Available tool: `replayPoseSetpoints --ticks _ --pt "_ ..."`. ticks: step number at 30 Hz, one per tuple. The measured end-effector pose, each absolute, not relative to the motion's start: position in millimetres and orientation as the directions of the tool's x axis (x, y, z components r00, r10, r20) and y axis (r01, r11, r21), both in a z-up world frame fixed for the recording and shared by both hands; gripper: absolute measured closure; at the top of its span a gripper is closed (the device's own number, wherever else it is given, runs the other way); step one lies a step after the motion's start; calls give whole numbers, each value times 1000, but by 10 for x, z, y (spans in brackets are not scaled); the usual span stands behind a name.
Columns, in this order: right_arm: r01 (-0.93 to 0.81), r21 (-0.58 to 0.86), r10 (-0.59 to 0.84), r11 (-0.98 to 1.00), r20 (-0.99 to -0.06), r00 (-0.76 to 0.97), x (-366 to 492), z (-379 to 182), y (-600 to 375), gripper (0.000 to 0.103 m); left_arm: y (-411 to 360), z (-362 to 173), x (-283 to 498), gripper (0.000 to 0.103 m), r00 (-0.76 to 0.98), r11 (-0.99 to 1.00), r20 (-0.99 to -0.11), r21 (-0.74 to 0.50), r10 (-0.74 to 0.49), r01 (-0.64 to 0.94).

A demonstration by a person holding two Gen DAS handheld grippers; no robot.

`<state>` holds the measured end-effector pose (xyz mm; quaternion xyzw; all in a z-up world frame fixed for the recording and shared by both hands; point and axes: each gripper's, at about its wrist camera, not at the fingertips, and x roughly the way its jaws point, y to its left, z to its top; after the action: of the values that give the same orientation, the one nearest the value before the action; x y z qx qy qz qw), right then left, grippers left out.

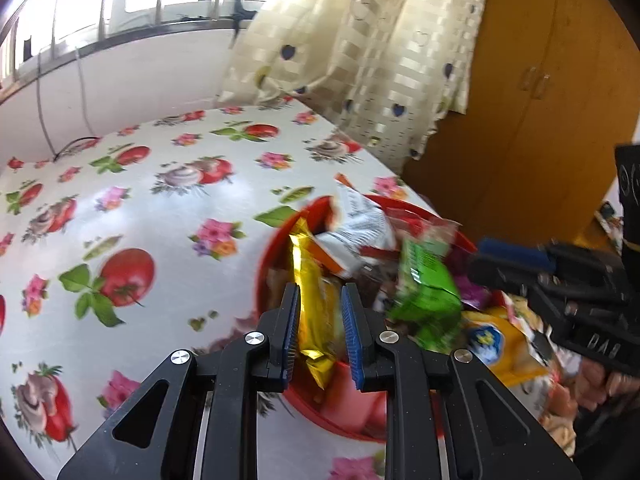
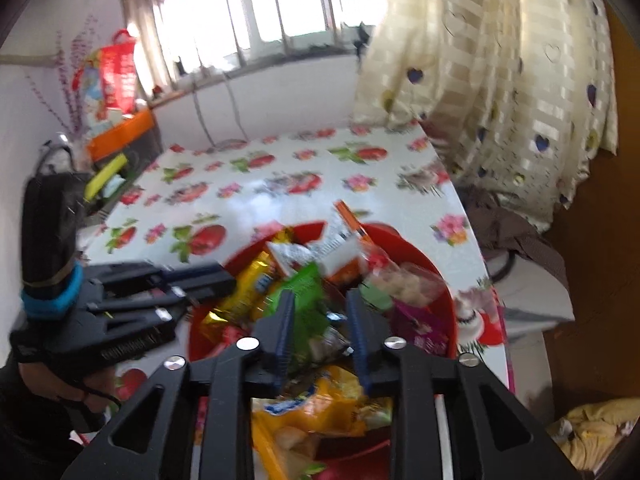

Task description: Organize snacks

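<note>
A red bowl [image 1: 262, 268] [image 2: 404, 240] heaped with snack packets sits near the right edge of the flowered table. My left gripper [image 1: 320, 288] is shut on a gold foil packet [image 1: 314, 320], which stands upright between the blue pads above the bowl's left side. In the right wrist view that gripper [image 2: 230, 278] reaches in from the left, next to the gold packet [image 2: 250, 284]. My right gripper [image 2: 320, 294] is shut on a green packet [image 2: 306, 300] over the middle of the bowl. The left wrist view shows this gripper [image 1: 478, 260] coming in from the right at the green packet [image 1: 428, 292].
A yellow packet [image 2: 320, 404] and a white-and-orange one [image 1: 356, 232] lie in the bowl with other snacks. The tablecloth [image 1: 160, 208] stretches left and far. A curtain [image 1: 380, 52] and a wooden wardrobe [image 1: 540, 120] stand beyond the right edge. Clutter and a red bag [image 2: 118, 76] are at far left.
</note>
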<state>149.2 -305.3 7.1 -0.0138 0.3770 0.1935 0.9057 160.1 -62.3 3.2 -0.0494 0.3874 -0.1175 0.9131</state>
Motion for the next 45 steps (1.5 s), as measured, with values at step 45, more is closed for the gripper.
replayPoseSetpoints --ticks 45 --pt "-299 104 278 949 -725 630 1439 22 -3219 82 -775 88 1418 81 657 957 -698 -172 -286 233"
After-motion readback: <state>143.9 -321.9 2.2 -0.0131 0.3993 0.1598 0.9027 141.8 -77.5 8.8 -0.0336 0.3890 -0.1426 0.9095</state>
